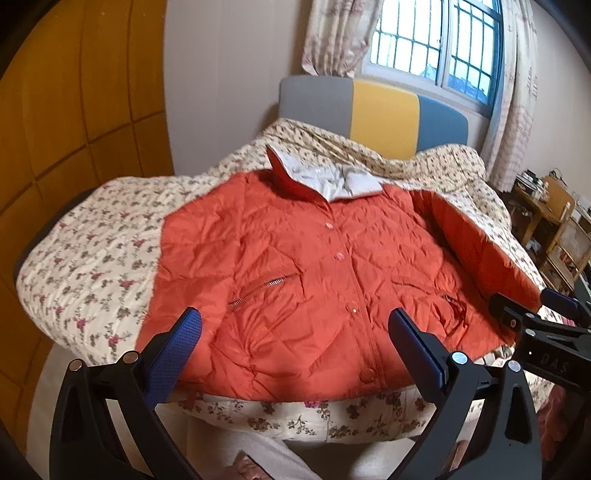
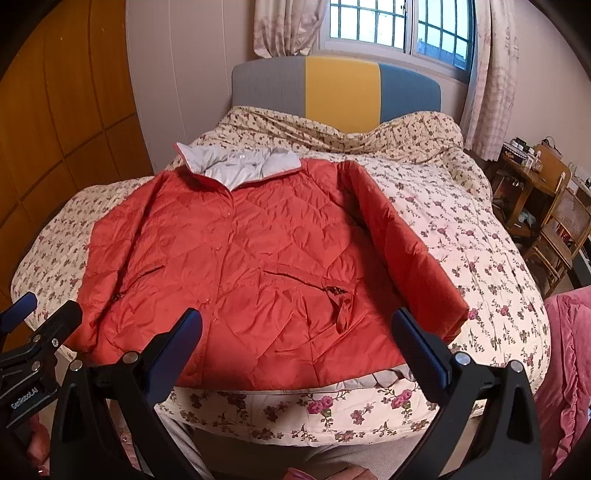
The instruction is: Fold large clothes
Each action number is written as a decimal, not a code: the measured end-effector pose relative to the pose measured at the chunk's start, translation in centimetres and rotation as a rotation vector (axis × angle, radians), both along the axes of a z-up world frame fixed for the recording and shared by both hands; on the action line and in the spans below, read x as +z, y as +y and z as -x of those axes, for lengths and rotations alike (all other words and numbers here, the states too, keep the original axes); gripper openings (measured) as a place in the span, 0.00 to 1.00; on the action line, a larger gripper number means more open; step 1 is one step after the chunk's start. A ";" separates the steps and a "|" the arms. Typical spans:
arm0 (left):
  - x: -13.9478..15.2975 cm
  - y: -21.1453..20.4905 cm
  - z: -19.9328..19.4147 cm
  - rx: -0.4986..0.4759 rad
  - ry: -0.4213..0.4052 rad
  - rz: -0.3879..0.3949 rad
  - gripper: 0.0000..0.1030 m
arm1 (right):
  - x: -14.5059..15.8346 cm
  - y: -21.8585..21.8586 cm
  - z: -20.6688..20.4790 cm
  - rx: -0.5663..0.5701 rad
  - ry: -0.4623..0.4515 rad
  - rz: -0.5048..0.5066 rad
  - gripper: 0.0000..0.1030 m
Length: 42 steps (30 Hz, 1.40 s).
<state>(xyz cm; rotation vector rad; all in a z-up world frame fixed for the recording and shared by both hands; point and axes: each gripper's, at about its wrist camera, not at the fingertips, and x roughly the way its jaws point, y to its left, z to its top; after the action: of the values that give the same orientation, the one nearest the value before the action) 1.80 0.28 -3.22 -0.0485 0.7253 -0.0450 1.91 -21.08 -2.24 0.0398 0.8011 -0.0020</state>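
nearest in each view are that camera's own tongs: the left tongs [image 1: 295,350] and the right tongs [image 2: 295,350] both stand released, blue-padded fingers spread wide, grasping nothing, held above the foot edge of the bed and aimed along it toward the headboard. the left wrist view catches the right tongs at its right edge, just beside the end of the jacket's sleeve, though whether they touch it cannot be told; the right wrist view catches the left tongs at its lower left, near the jacket's hem corner. past the fingers lies the orange quilted jacket [image 1: 314,266], spread flat and front up on the floral quilt [image 1: 85,258], buttoned shut, hem toward the cameras and grey-lined collar [image 1: 347,184] toward the headboard. only the right wrist view shows the sleeve [image 2: 399,236] in full, lying straight along the jacket's side down to its cuff, with a wide stretch of bare quilt beyond it; the left wrist view shows instead the open quilt on the jacket's other side and a zipped pocket [image 1: 264,290] more clearly. a pink cloth [image 2: 565,354] shows only at the right wrist view's edge. farther off stand the grey, yellow and blue headboard [image 2: 340,88], a barred window [image 2: 399,26] with curtains, an orange wardrobe [image 1: 81,103], and a wooden chair [image 2: 565,229] beside a cluttered bench [image 2: 528,173].
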 end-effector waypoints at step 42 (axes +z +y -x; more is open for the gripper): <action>-13.0 3.1 -15.8 -0.163 0.202 -0.077 0.97 | -16.1 -5.6 -18.9 0.038 0.146 0.157 0.98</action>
<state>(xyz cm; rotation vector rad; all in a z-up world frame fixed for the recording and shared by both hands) 17.58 3.35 -16.22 0.0805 0.9310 -0.1697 20.79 -26.69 -18.34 -0.1254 0.9448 -0.0324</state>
